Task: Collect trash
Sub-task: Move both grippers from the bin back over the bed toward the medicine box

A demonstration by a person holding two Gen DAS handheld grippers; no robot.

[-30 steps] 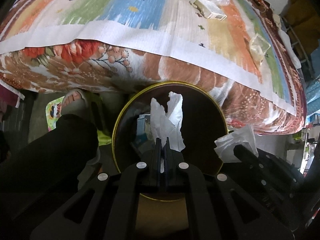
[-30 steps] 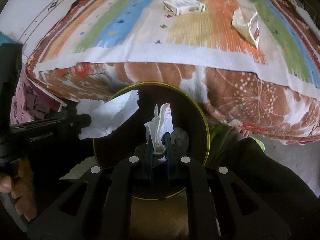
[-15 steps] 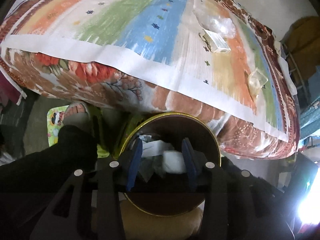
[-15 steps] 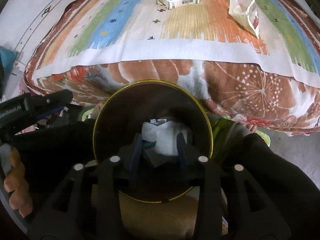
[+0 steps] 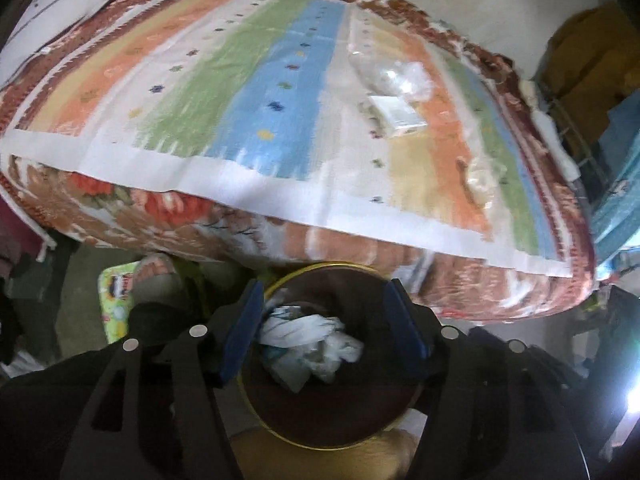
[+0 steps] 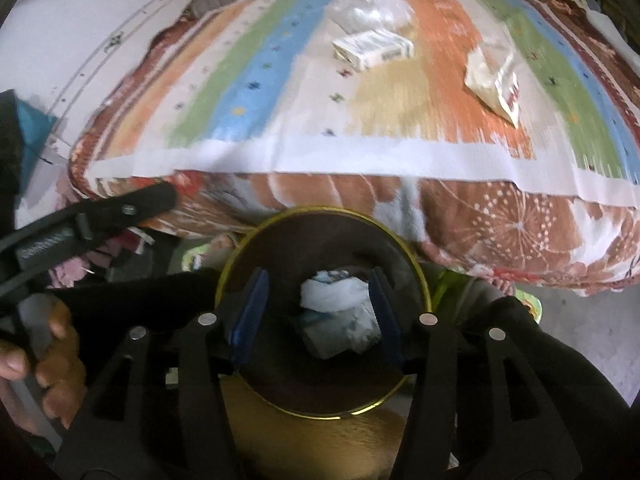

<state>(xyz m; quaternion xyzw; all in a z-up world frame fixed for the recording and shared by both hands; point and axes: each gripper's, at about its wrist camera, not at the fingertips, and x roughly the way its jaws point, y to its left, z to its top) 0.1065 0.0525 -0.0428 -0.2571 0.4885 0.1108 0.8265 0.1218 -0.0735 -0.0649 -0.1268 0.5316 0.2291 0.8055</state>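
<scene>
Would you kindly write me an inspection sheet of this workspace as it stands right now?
Surface: bed with a striped multicolour cover over a brown floral blanket.
Job's things: round dark bin with a gold rim below the bed's edge, crumpled white tissues inside; on the cover a small white carton, a clear crumpled plastic bag and a cream torn wrapper.
Clutter: blurred items on the floor at left, cannot tell what.
Grippers: left gripper and right gripper above the bin, jaws opening, nothing between them.
Cables: nothing seen.
Surroundings: a person's sandalled foot, yellow cloth at right.
</scene>
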